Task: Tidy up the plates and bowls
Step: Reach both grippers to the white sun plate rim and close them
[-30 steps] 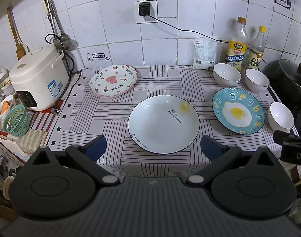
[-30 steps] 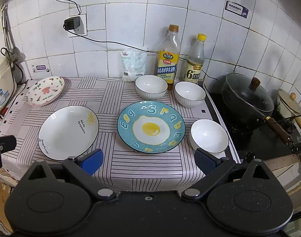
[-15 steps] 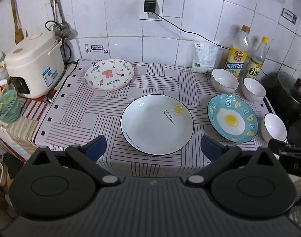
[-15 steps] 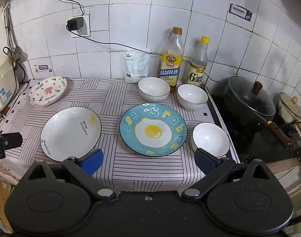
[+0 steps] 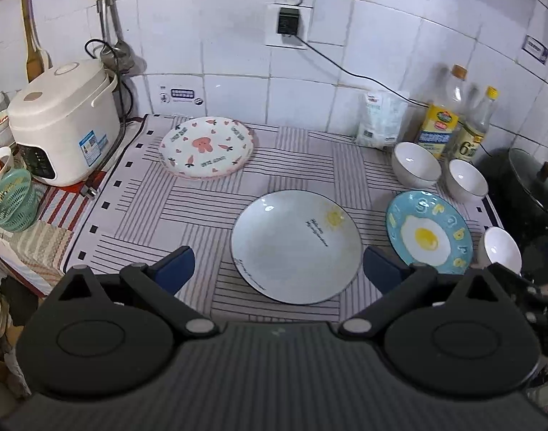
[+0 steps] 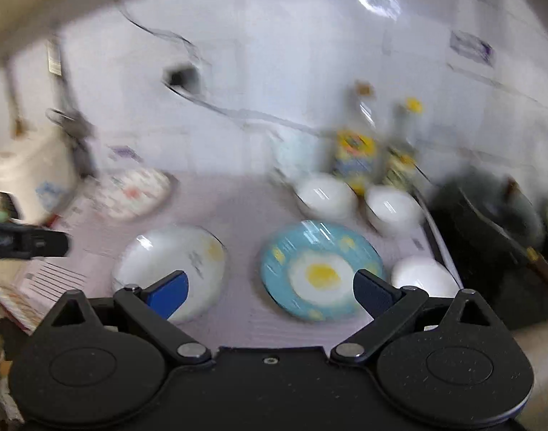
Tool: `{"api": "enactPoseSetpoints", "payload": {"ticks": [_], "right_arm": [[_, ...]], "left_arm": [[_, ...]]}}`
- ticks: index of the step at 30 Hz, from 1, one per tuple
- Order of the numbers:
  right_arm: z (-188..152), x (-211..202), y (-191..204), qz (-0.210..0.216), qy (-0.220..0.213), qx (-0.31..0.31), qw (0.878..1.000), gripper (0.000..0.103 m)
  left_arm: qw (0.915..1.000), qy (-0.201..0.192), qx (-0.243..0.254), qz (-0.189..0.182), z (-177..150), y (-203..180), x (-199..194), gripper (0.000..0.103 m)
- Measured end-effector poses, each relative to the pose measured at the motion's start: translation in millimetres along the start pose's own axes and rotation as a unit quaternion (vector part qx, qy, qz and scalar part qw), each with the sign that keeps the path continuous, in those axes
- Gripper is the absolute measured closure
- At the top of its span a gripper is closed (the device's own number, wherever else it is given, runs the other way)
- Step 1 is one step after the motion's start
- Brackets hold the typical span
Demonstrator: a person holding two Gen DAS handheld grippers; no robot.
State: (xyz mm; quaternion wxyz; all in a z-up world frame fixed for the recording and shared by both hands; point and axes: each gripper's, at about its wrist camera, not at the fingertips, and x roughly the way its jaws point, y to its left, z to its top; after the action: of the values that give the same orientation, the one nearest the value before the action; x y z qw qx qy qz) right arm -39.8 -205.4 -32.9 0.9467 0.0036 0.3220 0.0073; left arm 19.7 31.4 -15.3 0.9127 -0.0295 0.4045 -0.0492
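Note:
Three plates lie on the striped cloth: a pink-patterned plate [image 5: 206,147] at the back left, a white plate with a sun [image 5: 296,246] in the middle, and a blue egg plate [image 5: 429,231] on the right. Three white bowls stand on the right: two at the back [image 5: 415,164] [image 5: 467,180] and one at the front [image 5: 501,249]. My left gripper [image 5: 278,273] is open and empty, above the front edge before the white plate. My right gripper [image 6: 270,292] is open and empty, in front of the blue egg plate [image 6: 320,269]; its view is blurred.
A rice cooker [image 5: 61,122] and a green basket [image 5: 11,203] stand at the left. Two bottles [image 5: 441,118] and a white bag [image 5: 380,120] stand against the tiled wall. A dark pot with a lid [image 5: 536,186] sits on the stove at the right.
Both grippers have risen and tilted, so the counter sits lower in both views. The right view is now motion-blurred. No dish has moved.

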Motion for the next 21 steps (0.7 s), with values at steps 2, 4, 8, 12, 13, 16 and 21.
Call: {"api": "enactPoseSetpoints", "payload": {"ticks": [2,4,8,12,13,16,21], "right_arm": [[1,4,3,0.025,-0.028,-0.029,0.999,0.003],[1,13,4,0.042,-0.035,-0.046,0.997,0.003],[-3,49,4,0.094,-0.014,-0.043,0.995,0.008],[-14,86,7,0.139,0.021,-0.031,0.990,0.014],[-16,91,10,0.150,0.019,-0.031,0.988,0.014],[-28,114,15,0.170,0.022,-0.033,0.985,0.016],[-49,164,19,0.189,0.070,-0.002,0.980,0.024]], "left_arm": [[1.0000,0.005,-0.003,-0.001,5,6,6,0.003],[0.9999,0.012,-0.002,0.001,9,12,14,0.003],[0.9994,0.032,0.008,0.004,9,18,41,0.007],[0.9981,0.061,0.000,-0.009,4,24,74,0.007],[0.9976,0.069,-0.007,-0.006,2,27,84,0.007],[0.9959,0.088,-0.019,-0.008,-3,31,110,0.009],[0.9952,0.096,0.006,-0.017,-9,38,157,0.020]]}}
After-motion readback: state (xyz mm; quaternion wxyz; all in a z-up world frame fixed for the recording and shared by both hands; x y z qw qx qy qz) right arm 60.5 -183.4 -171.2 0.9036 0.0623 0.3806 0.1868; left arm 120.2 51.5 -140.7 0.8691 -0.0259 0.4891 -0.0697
